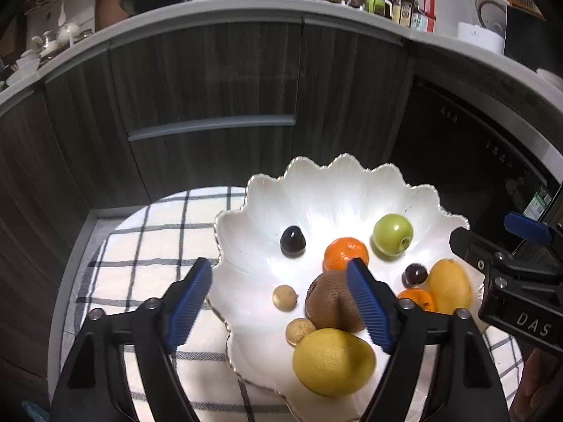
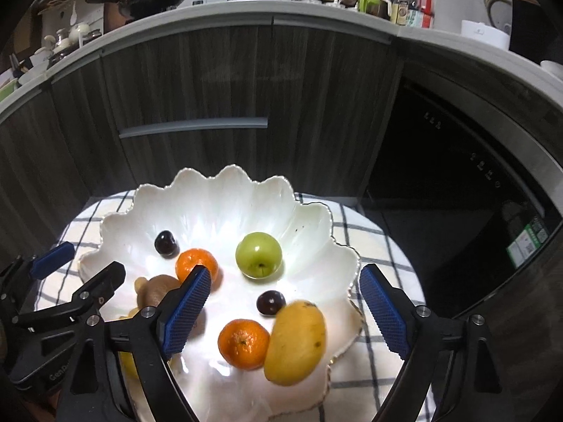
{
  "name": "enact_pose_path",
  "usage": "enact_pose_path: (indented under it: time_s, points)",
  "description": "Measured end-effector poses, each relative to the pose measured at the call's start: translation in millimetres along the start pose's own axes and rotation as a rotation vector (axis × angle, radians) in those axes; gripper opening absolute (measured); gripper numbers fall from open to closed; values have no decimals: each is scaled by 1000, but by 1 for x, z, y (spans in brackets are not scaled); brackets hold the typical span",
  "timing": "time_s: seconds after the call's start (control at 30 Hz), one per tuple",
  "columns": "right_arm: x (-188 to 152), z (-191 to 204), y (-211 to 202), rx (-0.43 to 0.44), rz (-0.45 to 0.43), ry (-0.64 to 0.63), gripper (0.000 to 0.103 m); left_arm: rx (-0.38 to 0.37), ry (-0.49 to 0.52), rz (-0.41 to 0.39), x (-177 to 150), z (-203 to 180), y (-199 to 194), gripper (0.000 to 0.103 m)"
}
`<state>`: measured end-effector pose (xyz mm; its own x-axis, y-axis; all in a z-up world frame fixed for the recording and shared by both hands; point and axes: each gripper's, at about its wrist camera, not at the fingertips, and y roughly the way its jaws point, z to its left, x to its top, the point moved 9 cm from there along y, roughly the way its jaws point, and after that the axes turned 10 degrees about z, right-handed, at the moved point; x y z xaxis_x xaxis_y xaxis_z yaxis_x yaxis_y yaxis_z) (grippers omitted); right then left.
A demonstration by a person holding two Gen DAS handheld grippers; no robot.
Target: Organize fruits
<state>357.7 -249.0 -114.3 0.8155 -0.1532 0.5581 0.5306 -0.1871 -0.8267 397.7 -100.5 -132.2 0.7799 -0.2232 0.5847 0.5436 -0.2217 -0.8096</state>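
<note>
A white, pearly scalloped dish (image 2: 218, 207) shaped like a shell lies on a white cloth with a dark check (image 1: 140, 246) spread over the desk, and all the fruit lies inside it. Toward the far side are a smooth green apple (image 2: 258, 254) with its dimple facing the camera, a dark glossy plum (image 2: 166, 243) and an orange mandarin (image 2: 196, 263). Nearer lie a second dark plum (image 2: 270, 302), a second orange mandarin (image 2: 243, 344) and a yellow mango (image 2: 295, 343), which touches that mandarin and lies by the dish's right rim. On the left side of the dish are a fuzzy brown kiwi (image 1: 329, 302), two small tan round fruits (image 1: 285, 297), and a large yellow lemon (image 1: 332, 360) just in front of the kiwi.

The left tongs (image 1: 281, 302) stand wide with nothing gripped; one blue ribbed pad hangs over the cloth outside the dish's left rim, the other appears in front of the kiwi, with the tan fruits and lemon between them. The right tongs (image 2: 286, 309) also stand wide and empty, the near mandarin, plum and mango lying in the gap between their blue pads.
</note>
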Motion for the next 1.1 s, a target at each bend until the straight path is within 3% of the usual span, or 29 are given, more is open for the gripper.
enact_pose_path:
  time_s: [0.27, 0.37, 0.77, 1.1]
  points:
    - [-15, -6, -51, 16, -41, 29, 93, 40, 20, -43, -8, -4, -55, 87]
    - [-25, -6, -71, 21, -53, 36, 93, 72, 5, -57, -19, -2, -81, 95]
    - [-72, -10, -138, 62, -83, 52, 93, 111, -3, -89, -63, -9, -158, 95]
    - [-105, -22, -171, 73, -112, 68, 94, 137, 0, -113, -95, -20, -195, 95]
